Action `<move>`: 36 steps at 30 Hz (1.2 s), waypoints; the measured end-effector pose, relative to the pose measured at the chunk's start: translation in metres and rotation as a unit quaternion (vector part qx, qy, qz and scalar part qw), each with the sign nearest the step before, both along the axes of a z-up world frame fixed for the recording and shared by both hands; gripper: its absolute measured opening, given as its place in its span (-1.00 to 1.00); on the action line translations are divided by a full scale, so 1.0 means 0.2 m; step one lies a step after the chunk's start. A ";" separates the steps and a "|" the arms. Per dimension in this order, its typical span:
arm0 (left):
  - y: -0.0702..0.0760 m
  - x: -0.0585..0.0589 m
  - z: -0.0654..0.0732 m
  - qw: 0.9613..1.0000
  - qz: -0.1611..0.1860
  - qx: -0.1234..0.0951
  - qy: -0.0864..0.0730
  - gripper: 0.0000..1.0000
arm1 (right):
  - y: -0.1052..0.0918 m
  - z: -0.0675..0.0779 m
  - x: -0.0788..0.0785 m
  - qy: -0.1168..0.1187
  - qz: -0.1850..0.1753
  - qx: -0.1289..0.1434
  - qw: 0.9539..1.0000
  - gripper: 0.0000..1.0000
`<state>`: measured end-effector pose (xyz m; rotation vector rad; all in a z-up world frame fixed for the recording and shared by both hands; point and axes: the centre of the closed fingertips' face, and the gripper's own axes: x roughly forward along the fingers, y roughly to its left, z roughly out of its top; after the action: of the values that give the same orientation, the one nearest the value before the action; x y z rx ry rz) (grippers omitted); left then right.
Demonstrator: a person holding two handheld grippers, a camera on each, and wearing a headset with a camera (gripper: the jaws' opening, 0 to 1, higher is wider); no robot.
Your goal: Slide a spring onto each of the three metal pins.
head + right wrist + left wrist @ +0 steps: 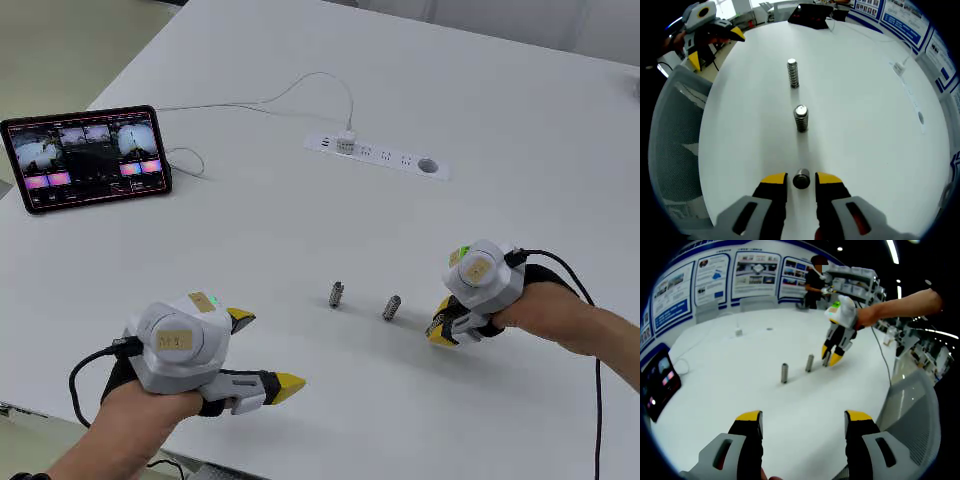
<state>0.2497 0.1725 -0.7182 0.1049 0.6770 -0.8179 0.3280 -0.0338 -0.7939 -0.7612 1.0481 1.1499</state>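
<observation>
Two upright metal pins, each wearing a spring, stand side by side mid-table: the farther pin [336, 293] [792, 73] and the middle pin [391, 307] [800, 118]. A third pin with its spring [801, 178] stands between the yellow tips of my right gripper [801, 181] [441, 333], whose jaws are shut close on it. From the left gripper view, the right gripper [832, 356] hangs tips-down at the end of the pin row. My left gripper [266, 350] [803, 416] rests low at the near left, open, with nothing between its jaws.
A tablet [86, 156] lies at the far left, and a white power strip [377, 155] with a cable lies farther back. The near table edge [60, 418] runs just below my left hand. A grey mesh chair [920, 405] stands beside the table.
</observation>
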 end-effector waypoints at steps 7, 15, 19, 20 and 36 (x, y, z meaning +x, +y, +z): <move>0.00 0.00 0.01 1.000 0.000 -0.001 -0.002 0.36 | -0.07 0.03 0.03 -0.016 -0.038 0.011 0.999 -0.32; -0.03 0.01 0.03 1.000 -0.004 -0.006 -0.006 0.38 | -0.11 0.06 0.00 -0.009 -0.102 0.045 0.994 -0.14; -0.04 0.01 0.04 1.000 -0.004 -0.009 -0.006 0.38 | -0.12 0.07 -0.01 -0.008 -0.129 0.062 0.990 -0.08; -0.04 0.01 0.04 1.000 -0.004 -0.009 -0.006 0.38 | -0.13 0.07 -0.02 -0.008 -0.132 0.064 0.989 -0.07; -0.04 0.00 0.05 1.000 -0.002 -0.013 -0.007 0.41 | -0.10 0.14 -0.03 -0.009 -0.206 0.129 0.970 0.01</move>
<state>0.2502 0.1644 -0.7075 0.0876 0.6522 -0.8284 0.3212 -0.0534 -0.7667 -0.3260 0.9621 0.8947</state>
